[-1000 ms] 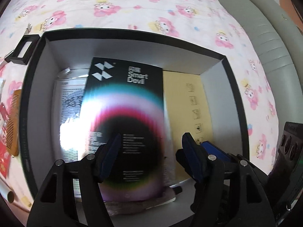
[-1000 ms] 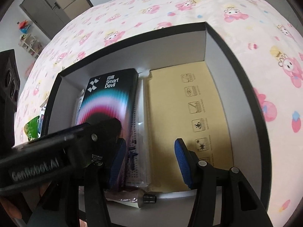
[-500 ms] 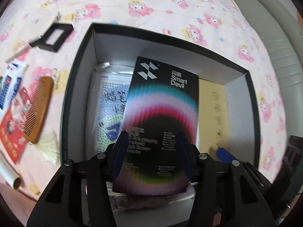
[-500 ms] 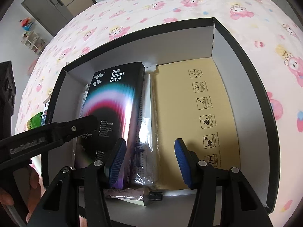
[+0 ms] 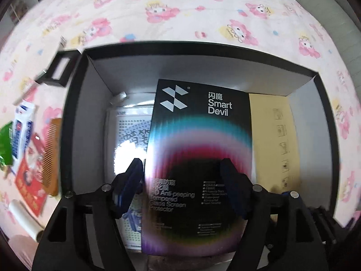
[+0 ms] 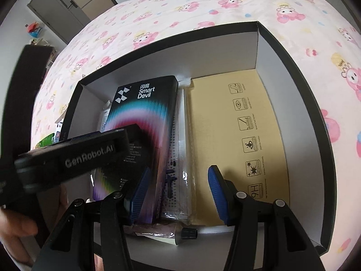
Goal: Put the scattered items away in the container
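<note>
A black container (image 5: 203,45) with white inner walls lies on the pink cartoon-print bedspread. Inside it the black Smart Devil box (image 5: 198,135) rests on a clear dotted packet (image 5: 130,131), next to a tan card (image 5: 270,135). My left gripper (image 5: 182,176) points down over the box's near half. Its jaws are opening, with the box between them and the pads just off its sides. The right wrist view shows the same box (image 6: 144,117), the tan card (image 6: 225,124) and the container rim (image 6: 293,63). My right gripper (image 6: 178,180) hangs open over the packet, holding nothing.
Left of the container lie a wooden comb (image 5: 52,153), a red packet (image 5: 29,180), a blue-white packet (image 5: 22,131), a green packet (image 5: 4,144), a black frame (image 5: 58,70) and a white roll (image 5: 24,216). A black-capped tube (image 6: 180,232) lies against the container's near wall.
The left jaws narrowed onto the Smart Devil box half a second ago and now stand wider. The box has stayed in the container. The right gripper has not moved.
</note>
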